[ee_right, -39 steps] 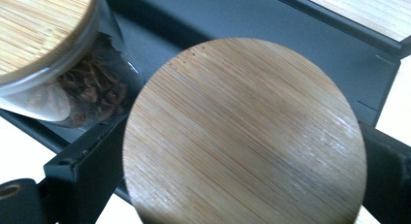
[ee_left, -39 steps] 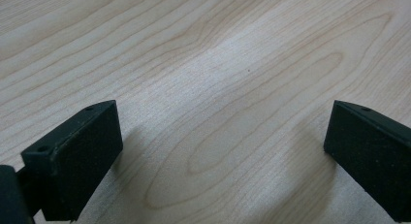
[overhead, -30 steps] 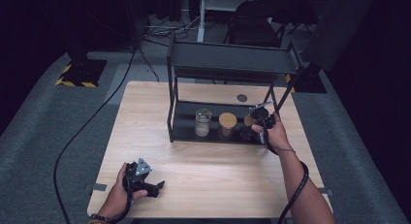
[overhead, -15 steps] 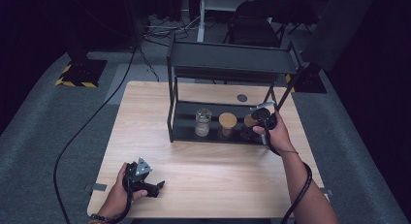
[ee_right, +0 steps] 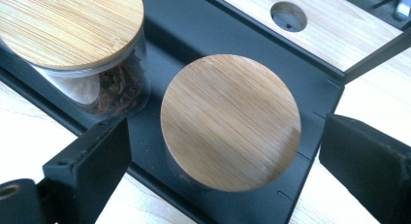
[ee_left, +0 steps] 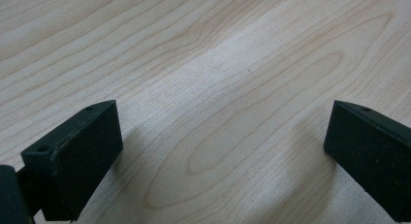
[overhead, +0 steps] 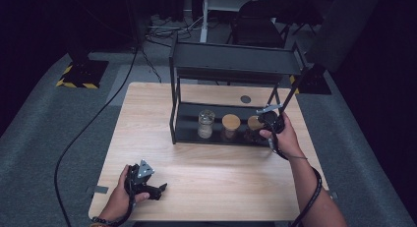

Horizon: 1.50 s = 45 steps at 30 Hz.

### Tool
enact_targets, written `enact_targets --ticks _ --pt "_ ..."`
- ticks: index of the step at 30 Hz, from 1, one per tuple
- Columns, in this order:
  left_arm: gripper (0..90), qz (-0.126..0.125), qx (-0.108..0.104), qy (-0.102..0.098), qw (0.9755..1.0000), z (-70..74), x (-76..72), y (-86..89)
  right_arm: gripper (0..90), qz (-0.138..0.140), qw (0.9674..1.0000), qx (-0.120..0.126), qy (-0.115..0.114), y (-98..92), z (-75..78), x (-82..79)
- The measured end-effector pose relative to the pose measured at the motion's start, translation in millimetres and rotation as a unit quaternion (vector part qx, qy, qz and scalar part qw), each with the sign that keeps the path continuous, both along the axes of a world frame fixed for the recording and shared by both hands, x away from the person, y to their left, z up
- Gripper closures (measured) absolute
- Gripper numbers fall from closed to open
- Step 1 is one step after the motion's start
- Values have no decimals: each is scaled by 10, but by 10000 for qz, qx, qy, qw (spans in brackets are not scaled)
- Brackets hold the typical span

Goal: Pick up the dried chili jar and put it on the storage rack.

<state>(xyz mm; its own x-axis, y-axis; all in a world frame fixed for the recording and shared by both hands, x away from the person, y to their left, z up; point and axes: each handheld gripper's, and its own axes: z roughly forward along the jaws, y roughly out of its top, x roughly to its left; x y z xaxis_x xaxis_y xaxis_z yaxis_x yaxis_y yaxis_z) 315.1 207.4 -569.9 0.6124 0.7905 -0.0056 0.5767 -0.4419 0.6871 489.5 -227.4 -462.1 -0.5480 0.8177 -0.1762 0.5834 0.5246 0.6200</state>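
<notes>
Wood table point(overhead: 211, 178) carries a black two-tier rack point(overhead: 236, 60) on its far half, top shelf bare, and a small round hole point(overhead: 245, 99) in the tabletop just behind it. Bottom shelf point(overhead: 187, 124) holds three jars in a row: a clear glass one point(overhead: 206, 124) at the left, a wood-lidded one point(overhead: 230, 125) in the middle, another wood-lidded jar point(overhead: 253, 124) at the right end. Right gripper point(overhead: 268, 120) is at the rack's right front post, held over that right-end jar, pointing down at it. In the right gripper view the jar's round lid point(ee_right: 230, 121) sits between the two jaws, a clear gap on both sides, so jaws apart and not gripping; lid looks below the pads, not touched. The middle jar point(ee_right: 72, 35) is just beside it at upper left in that view, dark reddish-brown contents showing through the glass. Left gripper point(overhead: 147, 185) is at the near left corner of the table, well apart from the rack, low over the wood with the hand around it. Left gripper view: jaws wide apart, bare wood grain point(ee_left: 218, 88) between them, nothing held.
</notes>
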Motion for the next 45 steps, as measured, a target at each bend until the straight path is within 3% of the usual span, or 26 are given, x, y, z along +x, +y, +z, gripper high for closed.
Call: enact_targets --ticks 17,34,45 --pt "0 -1 -1 -3 10000 0 0 0 43 -117 9994 133 -280 -123 -15 -252" --pt "0 -4 4 -3 10000 0 1 0 41 173 9987 -12 -471 -85 -108 -510" --pt "0 -2 0 -2 10000 0 0 0 41 467 9975 -206 -496 -49 -254 -665"
